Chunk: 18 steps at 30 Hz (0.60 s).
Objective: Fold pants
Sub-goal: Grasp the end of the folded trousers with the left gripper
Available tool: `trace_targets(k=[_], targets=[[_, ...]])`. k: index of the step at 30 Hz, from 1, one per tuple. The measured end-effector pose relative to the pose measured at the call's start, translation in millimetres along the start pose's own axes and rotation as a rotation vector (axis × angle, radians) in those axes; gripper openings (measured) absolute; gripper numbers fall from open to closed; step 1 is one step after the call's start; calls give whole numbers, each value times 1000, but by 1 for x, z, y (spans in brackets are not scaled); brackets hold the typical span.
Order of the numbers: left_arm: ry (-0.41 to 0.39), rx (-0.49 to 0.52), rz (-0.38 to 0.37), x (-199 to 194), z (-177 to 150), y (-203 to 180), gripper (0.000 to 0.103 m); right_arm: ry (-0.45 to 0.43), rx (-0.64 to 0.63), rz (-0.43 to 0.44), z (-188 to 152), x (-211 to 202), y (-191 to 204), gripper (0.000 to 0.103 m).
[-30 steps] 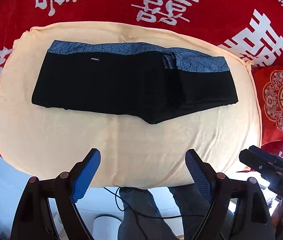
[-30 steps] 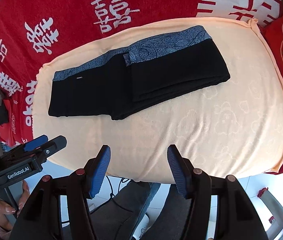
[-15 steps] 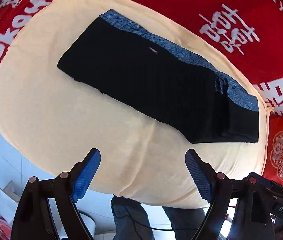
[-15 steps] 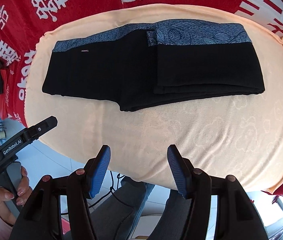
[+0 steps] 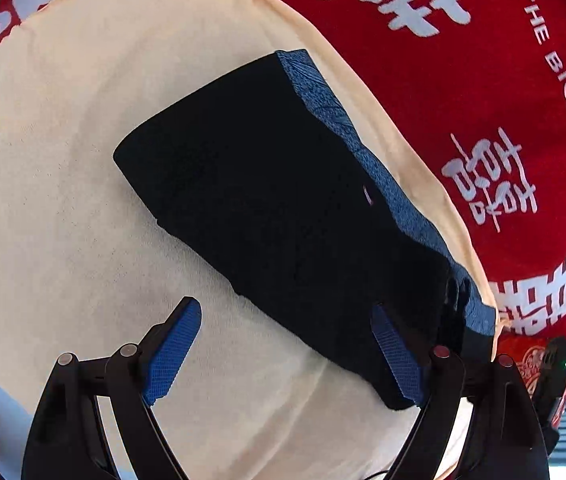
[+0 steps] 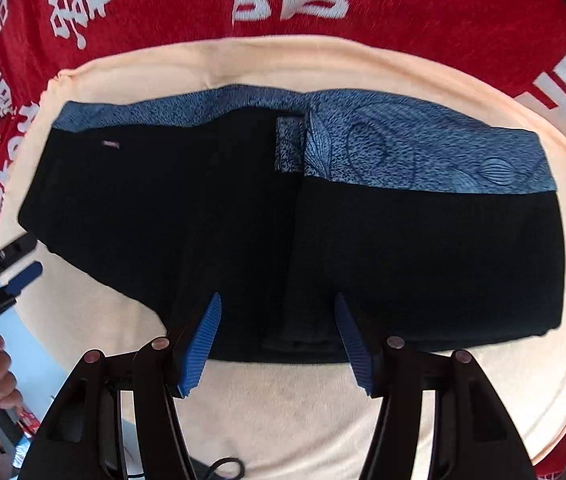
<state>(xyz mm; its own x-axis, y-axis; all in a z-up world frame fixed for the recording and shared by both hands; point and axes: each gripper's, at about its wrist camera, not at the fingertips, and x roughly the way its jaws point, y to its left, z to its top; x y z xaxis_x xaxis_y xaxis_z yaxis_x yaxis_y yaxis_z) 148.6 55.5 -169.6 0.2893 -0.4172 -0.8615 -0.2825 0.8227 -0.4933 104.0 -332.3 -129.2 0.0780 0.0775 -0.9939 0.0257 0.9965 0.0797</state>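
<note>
Black pants (image 6: 211, 216) with a blue patterned waistband (image 6: 423, 148) lie folded flat on a peach towel (image 6: 303, 392). Their right part is doubled over the left part. In the left wrist view the pants (image 5: 267, 200) run diagonally. My left gripper (image 5: 287, 344) is open and empty, above the near edge of the pants towards their left end. My right gripper (image 6: 277, 336) is open and empty, just above the near edge of the pants at the fold. The left gripper (image 6: 11, 276) also shows at the left edge of the right wrist view.
The towel (image 5: 63, 160) lies over a red blanket (image 5: 503, 80) with white characters, which surrounds it at the back and sides. A red cushion (image 5: 531, 360) sits at the right end. The towel's near edge hangs over the front, with floor below.
Both grippers have moved forward and down towards the pants. The left one swung to the left end and the right one closed in on the middle fold. Both stayed open.
</note>
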Motion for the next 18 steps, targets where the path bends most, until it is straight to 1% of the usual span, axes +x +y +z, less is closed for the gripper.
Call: trace_targets(k=[1,2,6,7,8,9,10,12,13,14,16,17,18], targets=[[-8,-24,-15,4,3,6,87,-14,-14,12,-1,1,1,74],[-13,-46,-33,7,5,10,87,-20,-22,20,-2,0,2,77],[-46,-124,-141,15,13,26,88,-25,-42,34,-5,0,0,77],[-61,-132,-169,16,15,27,91,-23,-38,43,-5,0,-1,77],[-71,-135,-197,17,20,27,91,-22,-34,48,-5,0,-3,77],[-68,-145,-203,20,22,25,91,-21,-27,56,-4,0,-4,77],[-73,-159,-226,21,26,23,91,-20,-24,59,-4,0,-5,77],[-104,-154,-271,20,30,17,97,-22,-21,61,-7,-1,-5,77],[-113,-137,-272,22,32,13,100,-24,-21,60,-9,-1,-4,77],[-106,-128,-240,29,34,10,100,-24,-22,58,-11,-1,-2,77],[-78,-133,-207,44,39,10,100,-25,-24,58,-13,-1,-1,77],[-102,-137,-204,44,41,9,100,-24,-27,59,-12,-1,-1,77],[-111,-145,-191,44,42,6,100,-22,-30,60,-12,-1,-1,77]])
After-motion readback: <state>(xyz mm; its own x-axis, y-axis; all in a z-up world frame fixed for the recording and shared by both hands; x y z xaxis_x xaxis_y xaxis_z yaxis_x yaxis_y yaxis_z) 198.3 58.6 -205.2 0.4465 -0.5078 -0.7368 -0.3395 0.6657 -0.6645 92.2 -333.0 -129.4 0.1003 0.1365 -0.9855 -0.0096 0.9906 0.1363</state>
